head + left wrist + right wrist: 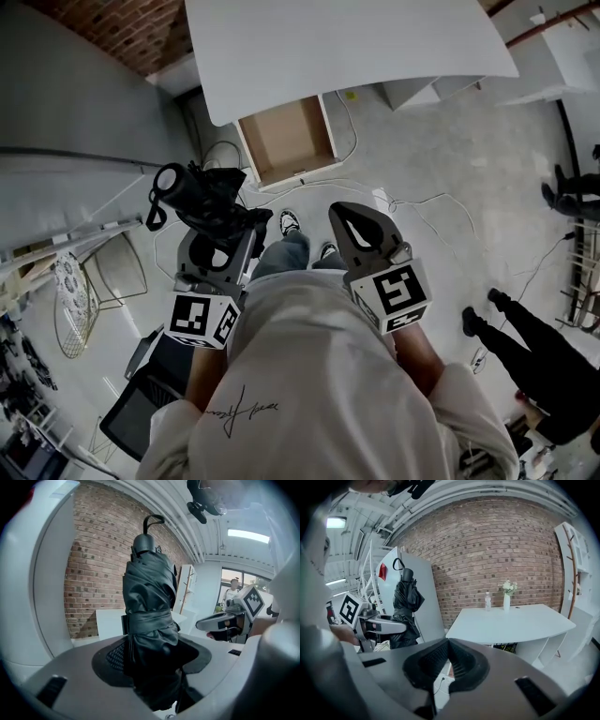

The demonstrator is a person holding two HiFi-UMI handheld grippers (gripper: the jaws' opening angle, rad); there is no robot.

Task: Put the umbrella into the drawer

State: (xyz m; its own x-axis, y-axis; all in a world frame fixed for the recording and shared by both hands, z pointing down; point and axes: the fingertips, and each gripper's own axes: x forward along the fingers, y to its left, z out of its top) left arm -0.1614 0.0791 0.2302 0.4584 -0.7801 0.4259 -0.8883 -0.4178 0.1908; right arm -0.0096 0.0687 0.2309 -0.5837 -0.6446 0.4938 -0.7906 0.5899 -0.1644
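My left gripper [225, 230] is shut on a black folded umbrella [202, 199], held to the left of the person's legs. In the left gripper view the umbrella [149, 597] stands upright between the jaws, its strap wound round it and its loop handle [151, 521] on top. The right gripper [340, 209] hangs level with it on the right, shut with nothing in it; its pads [459, 660] meet. Ahead, a drawer [286, 141] is pulled open under the white table [347, 47], and its brown inside looks bare.
Thin cables [422, 202] trail over the grey floor near the drawer. A person in black [534, 347] stands at the right. A wire basket [70, 300] and a grey panel [75, 94] are at the left. A bottle [487, 601] and a flower vase [506, 599] stand on the table.
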